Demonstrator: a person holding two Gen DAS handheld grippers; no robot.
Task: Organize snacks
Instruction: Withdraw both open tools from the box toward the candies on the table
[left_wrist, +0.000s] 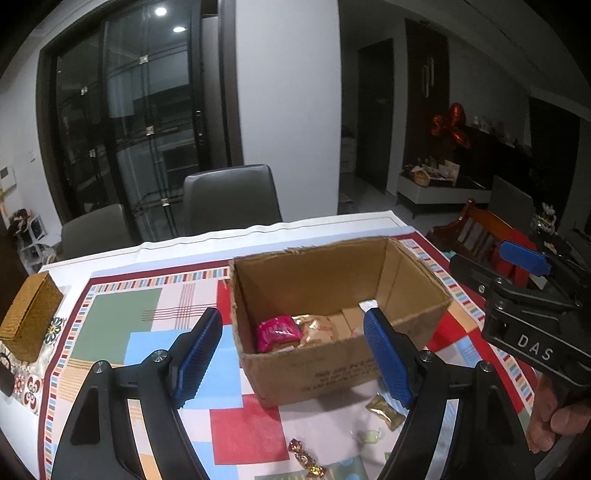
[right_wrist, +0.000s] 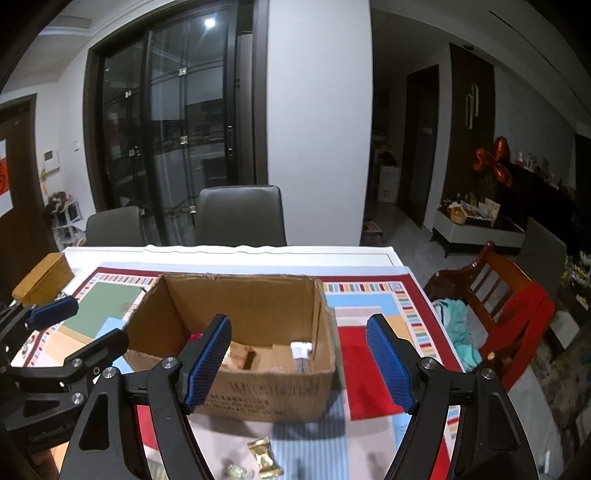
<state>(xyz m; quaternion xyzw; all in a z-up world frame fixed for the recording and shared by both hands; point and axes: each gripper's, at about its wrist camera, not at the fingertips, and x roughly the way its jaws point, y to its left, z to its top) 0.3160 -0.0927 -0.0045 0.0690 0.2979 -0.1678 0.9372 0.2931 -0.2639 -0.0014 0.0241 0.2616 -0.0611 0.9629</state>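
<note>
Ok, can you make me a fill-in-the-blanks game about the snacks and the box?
1. The pink snack packet lies inside the ____ box.
2. The gold candy lies on the tablecloth, ____ the box.
3. Both the left claw and the right claw are ____ and hold nothing.

Missing words: cardboard; outside; open

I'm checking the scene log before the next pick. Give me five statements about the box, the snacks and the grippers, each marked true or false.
1. The cardboard box is open at the top. True.
2. A pink packet lies inside the box. True.
3. The gold sachet is in the box. False: it lies on the tablecloth before the box.
4. The left gripper holds a candy. False: it is open, holding nothing.
5. The right gripper is open. True.
</note>
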